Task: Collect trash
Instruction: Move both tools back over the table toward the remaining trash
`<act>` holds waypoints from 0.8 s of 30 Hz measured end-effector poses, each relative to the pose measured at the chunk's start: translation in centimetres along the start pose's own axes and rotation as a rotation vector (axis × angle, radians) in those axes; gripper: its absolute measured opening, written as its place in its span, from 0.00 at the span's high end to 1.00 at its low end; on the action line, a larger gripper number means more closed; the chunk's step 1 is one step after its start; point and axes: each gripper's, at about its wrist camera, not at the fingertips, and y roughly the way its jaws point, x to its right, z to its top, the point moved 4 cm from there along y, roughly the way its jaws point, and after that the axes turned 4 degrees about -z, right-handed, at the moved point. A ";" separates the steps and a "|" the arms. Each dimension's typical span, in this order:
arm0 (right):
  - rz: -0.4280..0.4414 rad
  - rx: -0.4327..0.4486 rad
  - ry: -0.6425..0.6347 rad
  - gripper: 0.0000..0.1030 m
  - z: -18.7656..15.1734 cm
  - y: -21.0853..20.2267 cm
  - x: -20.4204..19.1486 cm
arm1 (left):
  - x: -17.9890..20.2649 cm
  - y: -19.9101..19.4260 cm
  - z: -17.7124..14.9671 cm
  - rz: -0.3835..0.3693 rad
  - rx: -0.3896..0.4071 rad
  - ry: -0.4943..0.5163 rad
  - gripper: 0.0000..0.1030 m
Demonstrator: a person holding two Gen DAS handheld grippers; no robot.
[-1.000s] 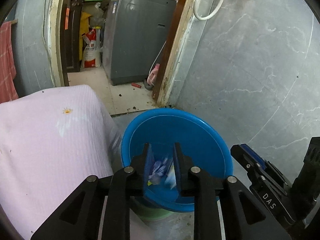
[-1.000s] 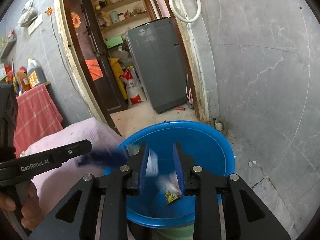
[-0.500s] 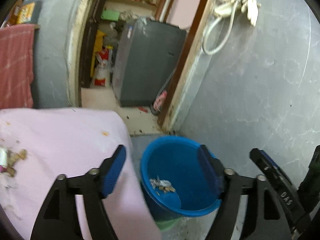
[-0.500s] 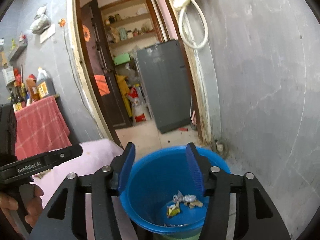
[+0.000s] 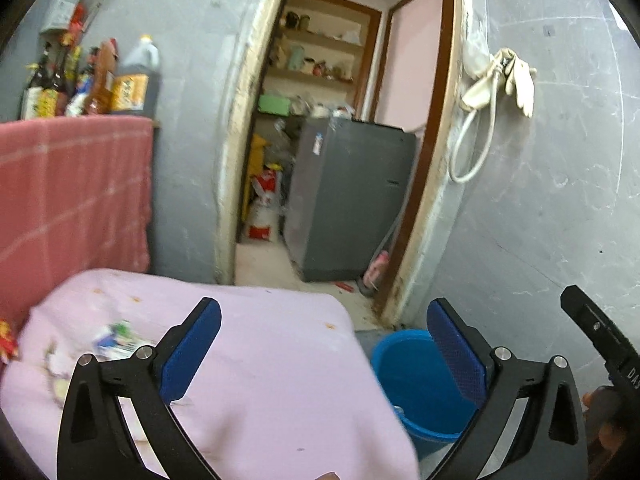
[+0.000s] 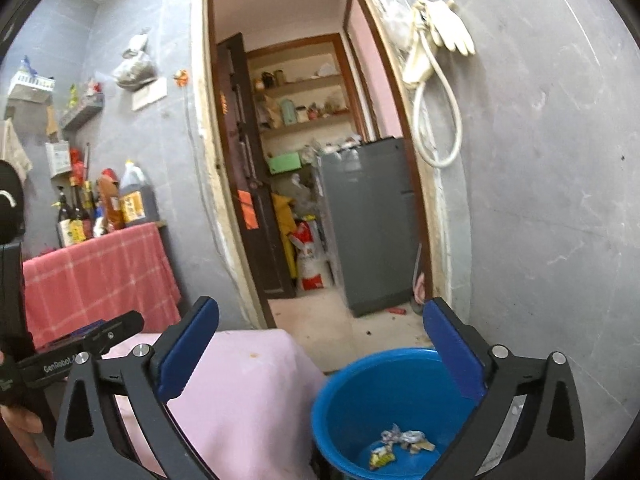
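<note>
A blue bucket (image 6: 360, 408) stands on the floor beside a table draped in pink cloth (image 6: 240, 392). Crumpled wrappers (image 6: 400, 442) lie at its bottom. My right gripper (image 6: 320, 344) hangs above the bucket, its jaws opening wide with nothing between them. My left gripper (image 5: 324, 340) is over the pink cloth (image 5: 272, 368), the bucket (image 5: 408, 372) to its lower right; its jaws are opening too and hold nothing. Blurred scraps of trash (image 5: 114, 338) lie on the cloth at the left. The other gripper's body shows at each view's edge.
A grey marbled wall (image 5: 560, 200) rises right of the bucket. A doorway behind leads to a grey washing machine (image 6: 368, 220) and shelves. A red checked cloth (image 5: 72, 200) with bottles (image 5: 88, 80) on top stands at the left. A hose and glove (image 6: 436, 40) hang by the door frame.
Both grippers went from nearly shut over the bucket to wide open, dropping wrappers into it. Both rose and tilted up; the left view swung left over the pink cloth.
</note>
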 end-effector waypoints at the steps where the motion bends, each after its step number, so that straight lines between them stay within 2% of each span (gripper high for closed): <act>1: 0.009 0.004 -0.002 0.00 0.0 -0.1 -0.5 | -0.4 -0.7 0.1 0.010 0.011 0.002 0.02; 17: 0.167 0.078 -0.031 0.00 -0.7 -1.5 -9.6 | -8.5 -10.1 -0.7 0.226 0.139 0.006 0.02; 24: 0.230 0.050 -0.044 0.00 -2.1 -0.6 -13.2 | -12.4 -13.6 -2.7 0.342 0.173 -0.008 0.02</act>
